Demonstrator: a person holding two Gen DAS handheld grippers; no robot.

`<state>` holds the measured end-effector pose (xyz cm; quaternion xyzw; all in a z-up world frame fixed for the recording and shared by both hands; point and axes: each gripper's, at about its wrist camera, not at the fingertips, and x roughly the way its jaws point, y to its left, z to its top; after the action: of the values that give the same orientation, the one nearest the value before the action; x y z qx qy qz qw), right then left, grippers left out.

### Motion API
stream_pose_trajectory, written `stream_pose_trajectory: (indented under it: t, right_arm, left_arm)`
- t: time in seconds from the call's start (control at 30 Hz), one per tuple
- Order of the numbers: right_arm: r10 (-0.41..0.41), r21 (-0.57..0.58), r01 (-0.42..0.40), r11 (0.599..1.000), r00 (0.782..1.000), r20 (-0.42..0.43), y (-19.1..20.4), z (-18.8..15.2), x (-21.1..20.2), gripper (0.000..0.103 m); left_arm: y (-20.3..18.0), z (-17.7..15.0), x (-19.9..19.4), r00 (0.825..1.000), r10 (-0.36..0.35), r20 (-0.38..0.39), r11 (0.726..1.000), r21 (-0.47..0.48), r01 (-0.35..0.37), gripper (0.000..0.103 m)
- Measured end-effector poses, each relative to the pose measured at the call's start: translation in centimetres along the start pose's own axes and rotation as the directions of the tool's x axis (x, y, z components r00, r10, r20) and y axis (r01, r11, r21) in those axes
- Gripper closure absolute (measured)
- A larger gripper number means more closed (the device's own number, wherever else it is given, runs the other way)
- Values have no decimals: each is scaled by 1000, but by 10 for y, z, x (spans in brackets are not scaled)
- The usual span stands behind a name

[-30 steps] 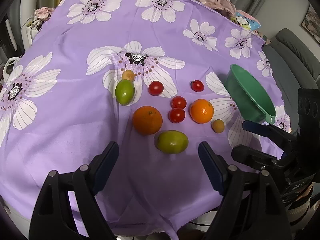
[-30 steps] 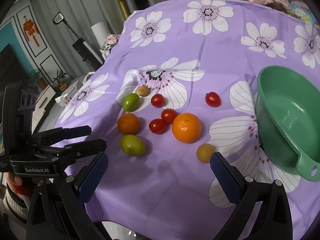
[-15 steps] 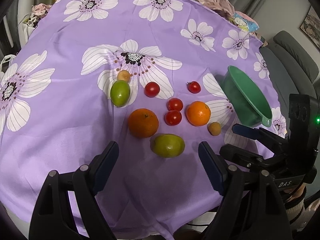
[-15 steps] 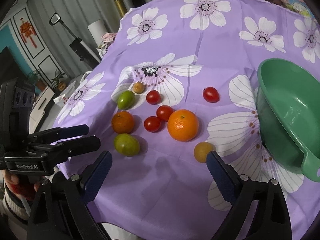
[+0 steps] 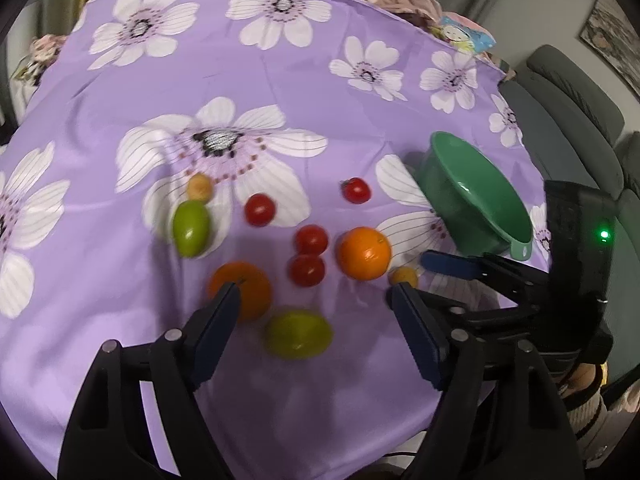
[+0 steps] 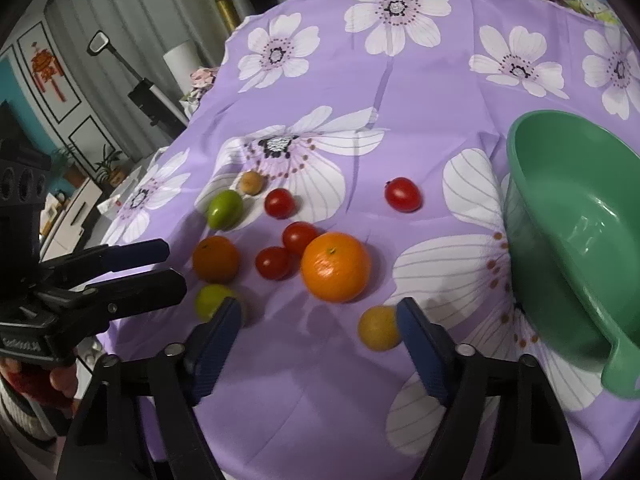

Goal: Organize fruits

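On the purple flowered cloth lie two oranges, two green fruits, several red tomatoes and two small yellow fruits. A green bowl stands empty to their right. My right gripper is closing; the near yellow fruit sits just inside its right finger, untouched. My left gripper is closing slightly over the near green fruit, with its pads clear of it. Its left finger covers part of the darker orange.
A grey sofa stands beyond the table's right side. Bundled cloth and a toy lie at the far edge. A stand with a mirror and cabinets are off to the left. The cloth's front edge hangs just below both grippers.
Both grippers have moved forward and lower toward the fruit, which now sits nearer their fingertips. The right jaws have narrowed clearly, the left only a little.
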<state>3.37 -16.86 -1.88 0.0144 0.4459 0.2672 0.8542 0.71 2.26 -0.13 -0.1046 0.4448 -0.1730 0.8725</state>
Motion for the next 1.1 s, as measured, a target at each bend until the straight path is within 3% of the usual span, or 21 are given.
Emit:
stream_pose_trajectory:
  t: [0.2,0.37,0.53,0.8,0.87,0.93,1.1]
  right_arm:
    - [-33,-39,32,999,999,-19,-4,8,10,30]
    - [-35,-32,33,999,997,-63,-11,11,23,38]
    - [-21,-45,18,999,997,-72,-13,12,29,41]
    - [2,-63,-8,998,996,-92,-13,16,36,43]
    - [11,-68,-18,997,995,-102,-12,17,39,45]
    - [26,-78,-34,996,994,-111,-11,17,41,53]
    - [29,-84,-38,996,993,-113,-9,17,44,54]
  left_arm:
    - [-9,16,23,999,-23,-35,999,36,24,30]
    - [-15,27,40,997,-35,-70,997,61,39,33]
    - [-20,33,54,994,-50,-100,995,86,59,41]
    - [-26,37,70,988,-73,-138,989,116,89,44]
    - [-25,38,73,986,-75,-149,989,113,93,46]
    - [-25,38,76,983,-88,-160,988,111,107,53]
    - [-24,37,83,978,-90,-187,988,106,111,57]
